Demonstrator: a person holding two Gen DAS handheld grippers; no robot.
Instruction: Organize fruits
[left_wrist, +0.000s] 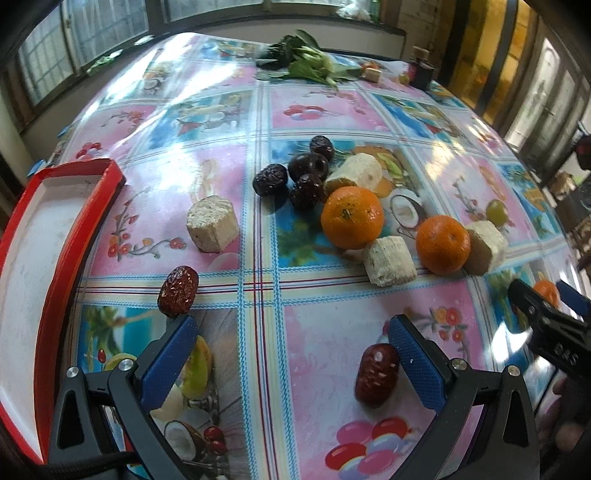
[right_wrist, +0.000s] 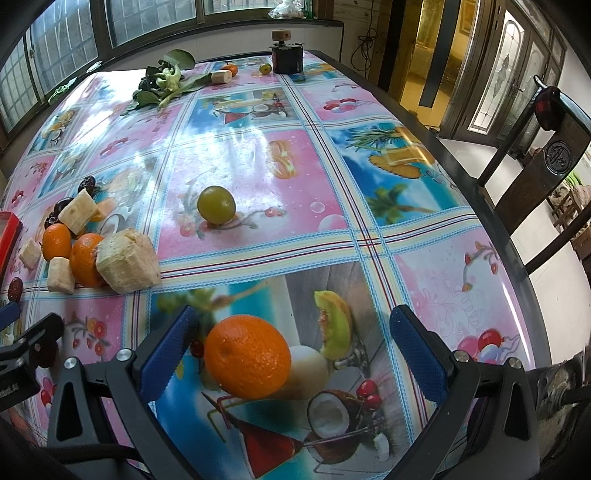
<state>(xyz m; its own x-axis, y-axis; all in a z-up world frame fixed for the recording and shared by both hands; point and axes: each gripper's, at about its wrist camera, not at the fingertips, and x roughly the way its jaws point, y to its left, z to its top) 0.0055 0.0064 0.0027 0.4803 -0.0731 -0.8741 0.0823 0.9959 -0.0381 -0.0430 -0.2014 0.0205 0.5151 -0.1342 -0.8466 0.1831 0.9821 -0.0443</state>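
In the left wrist view my left gripper is open low over the patterned tablecloth. One red date lies between its fingers, close to the right one. Another red date sits just past the left fingertip. Beyond lie two oranges, several dark dates and pale sugarcane chunks. A red tray with a white floor stands at the left. In the right wrist view my right gripper is open around an orange resting on the table, nearer its left finger. A green fruit lies farther ahead.
Leafy greens, a dark jar, a small orange and a cane piece sit at the table's far end. A wooden chair stands off the right edge. The fruit heap lies to the left of my right gripper.
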